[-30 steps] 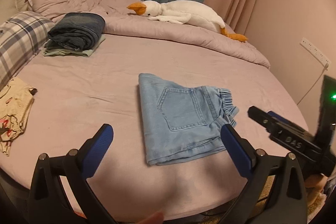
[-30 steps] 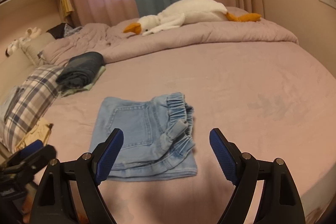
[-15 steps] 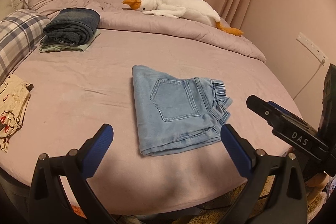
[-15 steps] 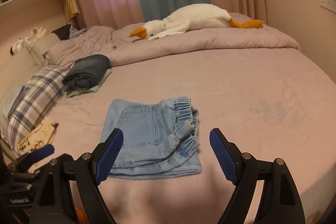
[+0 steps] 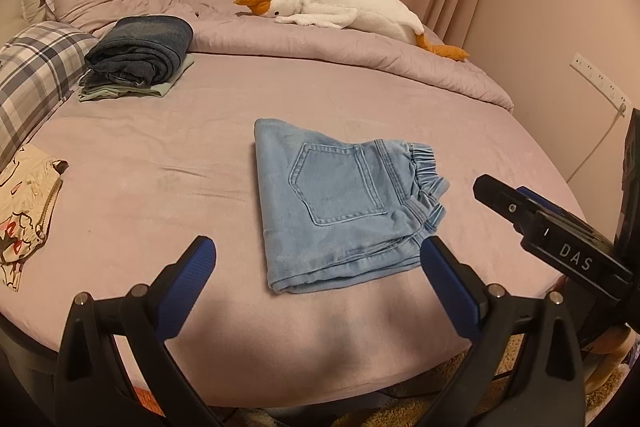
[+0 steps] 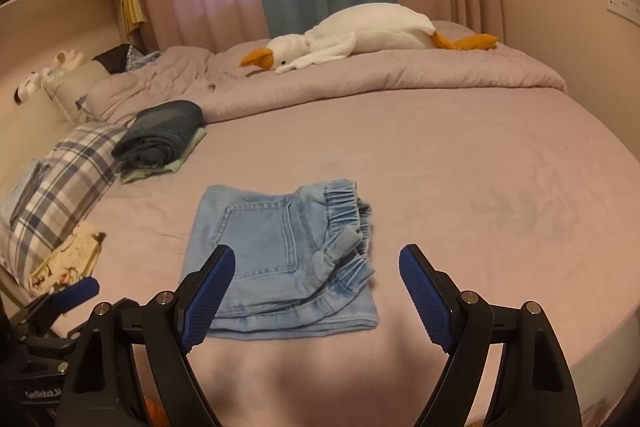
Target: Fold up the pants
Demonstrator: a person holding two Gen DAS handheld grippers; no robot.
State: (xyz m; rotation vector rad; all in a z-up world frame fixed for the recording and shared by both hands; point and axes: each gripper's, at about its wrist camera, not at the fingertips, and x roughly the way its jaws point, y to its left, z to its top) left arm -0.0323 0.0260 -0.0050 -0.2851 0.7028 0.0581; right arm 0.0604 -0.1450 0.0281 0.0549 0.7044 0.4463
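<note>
My left gripper (image 5: 316, 267) and right gripper (image 6: 316, 287) both hang wide apart and empty, near the bed's (image 5: 160, 147) front edge. The pants (image 5: 340, 203) lie folded into a compact square on the bed, waistband to my right. If I grab again, a finger could snag the loose waistband and pull the stacked layers apart.
</note>
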